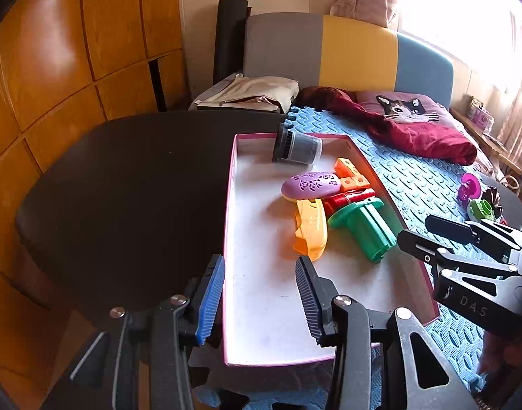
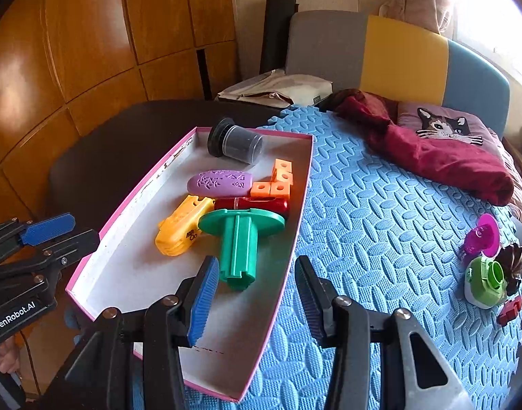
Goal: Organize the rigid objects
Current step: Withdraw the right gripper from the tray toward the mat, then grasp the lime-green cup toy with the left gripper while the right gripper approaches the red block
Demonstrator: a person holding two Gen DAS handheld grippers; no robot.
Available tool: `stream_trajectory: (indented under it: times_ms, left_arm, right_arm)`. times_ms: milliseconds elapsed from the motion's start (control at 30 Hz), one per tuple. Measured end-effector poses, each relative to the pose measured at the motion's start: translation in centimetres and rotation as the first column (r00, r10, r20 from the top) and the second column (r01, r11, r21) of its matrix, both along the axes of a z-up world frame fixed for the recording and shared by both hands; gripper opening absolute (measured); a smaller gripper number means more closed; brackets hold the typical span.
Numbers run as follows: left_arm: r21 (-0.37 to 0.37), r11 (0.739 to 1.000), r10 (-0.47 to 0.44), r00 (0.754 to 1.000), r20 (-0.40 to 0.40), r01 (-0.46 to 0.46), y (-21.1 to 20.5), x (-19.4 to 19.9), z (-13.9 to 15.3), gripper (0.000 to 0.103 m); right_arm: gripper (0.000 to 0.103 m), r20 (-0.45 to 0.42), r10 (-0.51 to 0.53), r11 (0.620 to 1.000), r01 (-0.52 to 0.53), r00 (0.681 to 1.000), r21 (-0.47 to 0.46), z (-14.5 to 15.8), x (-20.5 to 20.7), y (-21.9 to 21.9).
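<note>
Toys (image 2: 238,239) against the tray's (image 2: 131,212) right wall

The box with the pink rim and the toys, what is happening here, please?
A person holds two tongs above the box and sorts toys into it. Both the left tongs and the right tongs are open and hold nothing. In the box lie a green plunger piece, a yellow toy, a purple oval, orange blocks and a dark jar. A pink toy and a green toy lie on the blue mat.

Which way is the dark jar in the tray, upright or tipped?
Tipped. The dark jar lies on its side at the tray's far end, black lid sideways.
</note>
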State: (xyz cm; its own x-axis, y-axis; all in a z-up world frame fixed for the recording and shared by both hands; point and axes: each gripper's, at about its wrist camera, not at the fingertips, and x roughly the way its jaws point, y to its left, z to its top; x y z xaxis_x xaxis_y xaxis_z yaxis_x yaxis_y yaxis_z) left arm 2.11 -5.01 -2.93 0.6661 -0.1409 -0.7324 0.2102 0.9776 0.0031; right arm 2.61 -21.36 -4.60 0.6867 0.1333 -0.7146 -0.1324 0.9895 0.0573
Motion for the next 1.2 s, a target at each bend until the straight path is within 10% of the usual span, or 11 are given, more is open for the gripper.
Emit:
stream_trajectory:
  times_ms: [833,1000,1200]
  left_arm:
    - [0.044,0.990,-0.134,0.991,0.017,0.133,-5.4,0.1,1.2,0.052]
    - [0.050,0.981,-0.188,0.982,0.006,0.187,-7.7,0.2,1.3,0.053]
    - [0.062,0.963,-0.262,0.965,-0.001,0.261,-11.2,0.4,1.5,0.058]
  right_arm:
    - [0.047,0.114,-0.269,0.959,0.276,0.956,-0.056,4.0,-2.3,-13.4]
    - [0.047,0.155,-0.444,0.891,0.453,0.882,-0.027,3.7,-3.9,-20.7]
    - [0.047,0.093,-0.725,0.686,0.701,0.683,0.195,2.2,-7.3,-29.7]
